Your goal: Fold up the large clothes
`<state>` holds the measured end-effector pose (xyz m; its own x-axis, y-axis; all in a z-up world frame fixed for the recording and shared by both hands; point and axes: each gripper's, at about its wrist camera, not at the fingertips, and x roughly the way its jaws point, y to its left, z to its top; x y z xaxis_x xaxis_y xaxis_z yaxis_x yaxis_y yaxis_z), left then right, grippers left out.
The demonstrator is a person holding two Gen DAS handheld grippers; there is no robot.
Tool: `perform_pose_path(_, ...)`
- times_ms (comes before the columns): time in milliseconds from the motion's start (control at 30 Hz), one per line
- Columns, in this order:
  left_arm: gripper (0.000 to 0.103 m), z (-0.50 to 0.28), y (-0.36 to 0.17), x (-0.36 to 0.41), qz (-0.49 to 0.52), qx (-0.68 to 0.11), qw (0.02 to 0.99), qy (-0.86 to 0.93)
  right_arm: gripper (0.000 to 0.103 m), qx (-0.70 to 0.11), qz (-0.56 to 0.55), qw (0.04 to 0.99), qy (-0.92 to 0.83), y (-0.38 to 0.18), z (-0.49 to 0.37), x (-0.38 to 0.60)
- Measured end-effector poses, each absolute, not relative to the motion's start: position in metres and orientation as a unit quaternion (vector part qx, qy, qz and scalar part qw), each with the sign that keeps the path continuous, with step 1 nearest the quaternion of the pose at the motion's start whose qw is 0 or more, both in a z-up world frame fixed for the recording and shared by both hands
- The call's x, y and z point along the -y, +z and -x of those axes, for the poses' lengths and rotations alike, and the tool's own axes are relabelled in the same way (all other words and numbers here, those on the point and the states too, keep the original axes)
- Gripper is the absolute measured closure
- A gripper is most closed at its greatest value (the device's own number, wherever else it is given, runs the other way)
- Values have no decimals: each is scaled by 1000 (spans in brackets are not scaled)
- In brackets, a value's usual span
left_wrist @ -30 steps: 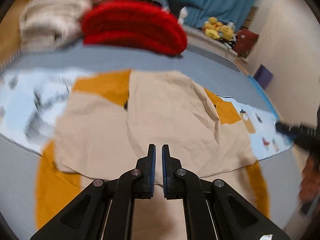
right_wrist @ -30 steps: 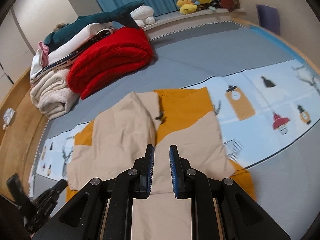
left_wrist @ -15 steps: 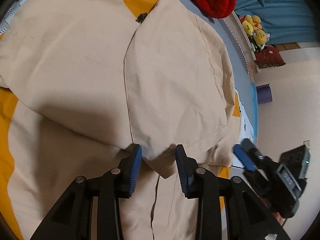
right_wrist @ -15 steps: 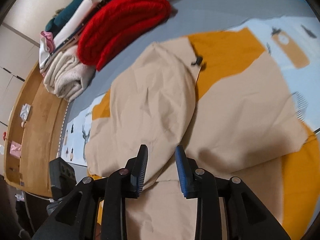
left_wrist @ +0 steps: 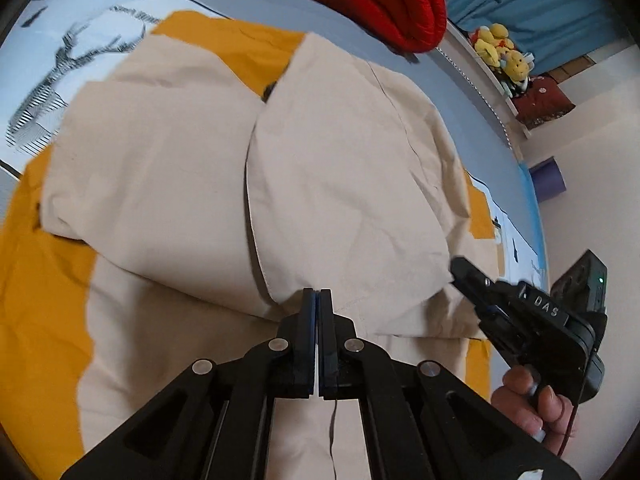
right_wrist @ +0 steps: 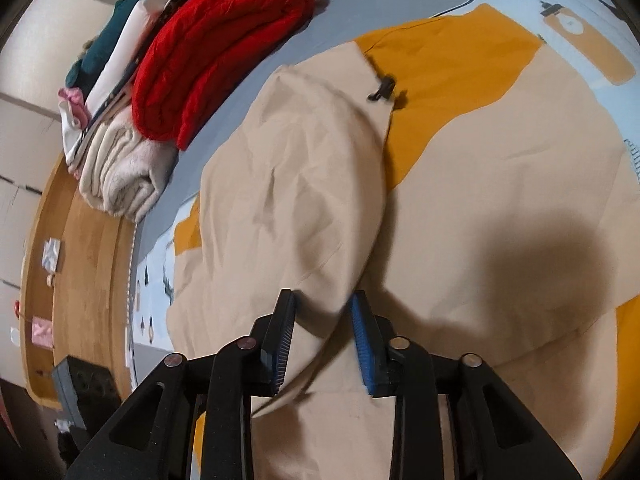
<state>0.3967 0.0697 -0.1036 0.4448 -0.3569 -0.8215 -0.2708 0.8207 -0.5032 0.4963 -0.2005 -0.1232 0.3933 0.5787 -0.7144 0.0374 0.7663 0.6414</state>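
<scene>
Grey bedding (left_wrist: 248, 4) is lying under the beige and orange jacket (left_wrist: 340, 168), whose lower part is running out of frame. Left gripper (left_wrist: 319, 300) is pinching its folded hem. Right gripper (right_wrist: 322, 312) is closing, with a fold between its pads, contact unclear.

Soft indoor light, fisheye warp, edges blurred, tool shadow on cloth (right_wrist: 500, 200).

Beige-and-mustard garment (left_wrist: 340, 184), red blanket (right_wrist: 216, 52), deer-print pale-blue sheet (left_wrist: 72, 60)
</scene>
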Motion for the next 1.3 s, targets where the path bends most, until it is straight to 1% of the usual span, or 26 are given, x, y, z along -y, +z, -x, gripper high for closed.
perform_pose_path(33, 103, -396, -102, -70, 300, -524, 797, -27, 100, -516, -298, 783, 177, -121, -495, 202)
perform_pose_path(100, 103, -395, -98, -66, 293, -522, 801, -32, 101, -505, -304, 787, 183, -114, -493, 204)
perform_pose_path(167, 103, -398, -104, -60, 291, -536, 791, -45, 101, -500, -297, 794, 174, -109, -491, 207)
perform_pose_path(200, 103, -400, -113, -58, 289, -556, 778, -47, 101, -510, -292, 794, 158, -112, -492, 209)
perform_pose_path(267, 103, -402, -136, -55, 274, -600, 751, -29, 102, -553, -270, 780, 109, -129, -494, 214)
perform_pose_path(333, 103, -401, -142, -60, 278, -606, 746, -5, 102, -576, -274, 766, 83, -145, -494, 219)
perform_pose_path(400, 103, -403, -131, -64, 268, -588, 763, 6, 101, -575, -278, 765, 83, -143, -495, 218)
perform_pose_path(467, 103, -407, -107, -64, 244, -546, 802, -1, 98, -551, -258, 789, 77, -126, -494, 215)
perform_pose_path(533, 102, -405, -99, -60, 230, -524, 820, -19, 95, -517, -238, 819, 72, -109, -489, 212)
perform_pose_path(600, 102, -408, -102, -53, 237, -526, 815, -52, 88, -487, -224, 840, 88, -93, -486, 203)
perform_pose_path(667, 102, -409, -118, -48, 262, -546, 793, -74, 74, -476, -216, 843, 130, -87, -484, 190)
perform_pose_path(700, 102, -407, -124, -45, 268, -556, 783, -77, 72, -479, -215, 838, 149, -88, -485, 183)
perform_pose_path(800, 102, -408, -144, -40, 260, -593, 760, -57, 71, -530, -210, 798, 196, -111, -490, 163)
perform_pose_path(900, 102, -408, -145, -46, 258, -596, 759, -41, 71, -589, -151, 780, 148, -139, -490, 155)
perform_pose_path(1000, 100, -407, -134, -55, 266, -580, 770, -32, 71, -576, -132, 795, 136, -126, -488, 151)
perform_pose_path(1100, 98, -405, -125, -71, 272, -560, 782, 0, 71, -521, -116, 829, 166, -99, -478, 138)
perform_pose_path(1133, 98, -404, -122, -75, 273, -556, 785, 9, 71, -519, -118, 826, 184, -98, -475, 134)
perform_pose_path(1200, 98, -401, -120, -88, 280, -548, 788, 26, 71, -537, -119, 803, 228, -105, -474, 118)
perform_pose_path(1267, 98, -404, -118, -91, 285, -542, 790, 39, 71, -583, -85, 775, 228, -128, -471, 103)
perform_pose_path(1300, 98, -405, -116, -93, 287, -539, 791, 44, 71, -590, -71, 774, 219, -135, -469, 100)
